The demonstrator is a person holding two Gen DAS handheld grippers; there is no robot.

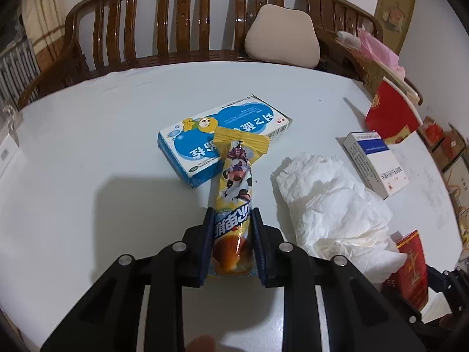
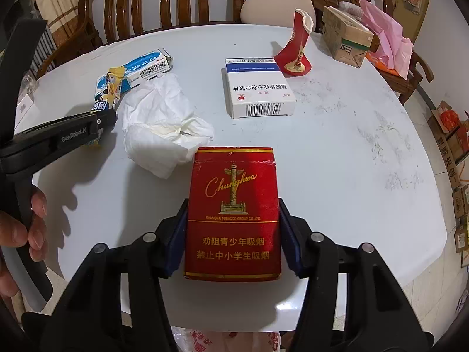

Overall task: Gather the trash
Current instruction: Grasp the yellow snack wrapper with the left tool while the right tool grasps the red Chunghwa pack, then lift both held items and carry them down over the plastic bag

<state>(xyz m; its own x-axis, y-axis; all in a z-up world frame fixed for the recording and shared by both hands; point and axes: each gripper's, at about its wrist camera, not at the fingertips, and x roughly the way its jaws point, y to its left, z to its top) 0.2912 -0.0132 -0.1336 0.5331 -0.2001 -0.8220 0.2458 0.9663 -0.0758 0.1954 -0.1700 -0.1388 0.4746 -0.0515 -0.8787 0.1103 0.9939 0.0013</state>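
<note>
So the yellow snack wrapper (image 1: 233, 205) is clamped in the left claw (image 1: 232, 220) with its far end lying over the blue box (image 1: 224, 139), while the red cigarette pack (image 2: 233, 214) is squeezed by the right claw (image 2: 233, 220) on the white counter (image 2: 351, 161), crumpled tissue (image 2: 164, 126) just beside it.

- Snack wrapper (image 1: 233, 202): glossy plastic film, looking crinkled at the ends.
- Red cigarette pack (image 2: 232, 214): smooth card w/ gold print, showing slight sheen.
- Tissue (image 2: 164, 123): soft matt paper, lying crumpled.
- Table (image 2: 351, 152): smooth white top, showing scuffs.
- Bench (image 1: 176, 23): varnished wood, shining glossy.
</note>
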